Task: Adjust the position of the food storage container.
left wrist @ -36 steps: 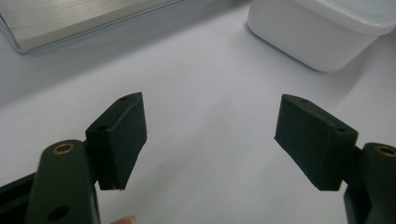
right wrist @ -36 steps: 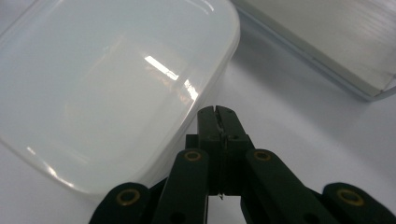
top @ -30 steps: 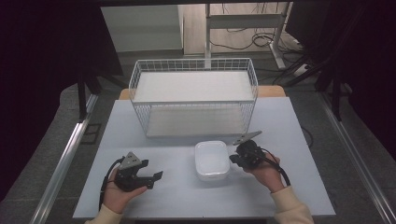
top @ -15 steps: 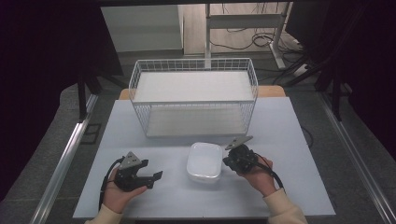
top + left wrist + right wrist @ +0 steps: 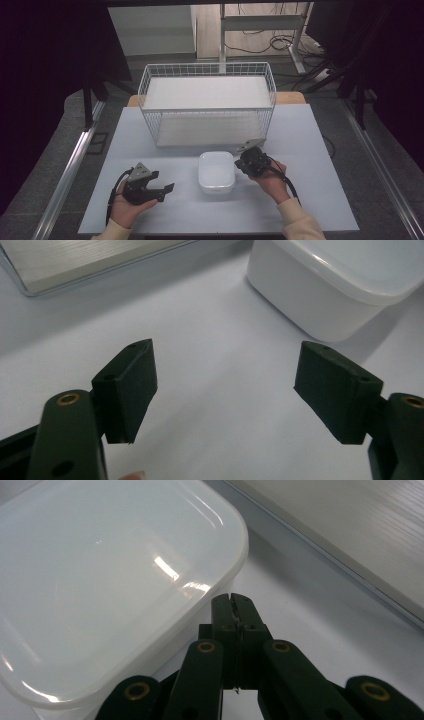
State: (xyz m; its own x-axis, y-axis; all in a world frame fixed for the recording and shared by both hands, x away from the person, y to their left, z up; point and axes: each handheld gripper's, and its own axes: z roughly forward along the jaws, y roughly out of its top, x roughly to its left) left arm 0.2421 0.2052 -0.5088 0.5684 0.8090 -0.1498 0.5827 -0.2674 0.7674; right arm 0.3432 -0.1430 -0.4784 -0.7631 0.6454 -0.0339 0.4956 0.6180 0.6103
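One white container [image 5: 216, 171], right gripper [image 5: 242, 165] closed beside it

A lab-style recording bay.
Black curtains [image 5: 45, 75] flank a pale grey table [image 5: 310, 140]; loose cables [image 5: 260, 47] trail across the floor beyond a metal desk frame [image 5: 260, 22].

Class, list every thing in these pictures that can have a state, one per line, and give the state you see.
White lidded container: lid on, upright on the table, in front of the basket.
Wire basket: upright, nothing in it.
Left gripper: jaws wide apart, holding nothing, container ahead of it.
Right gripper: jaws pressed together, nothing between them, tips at the container's side.
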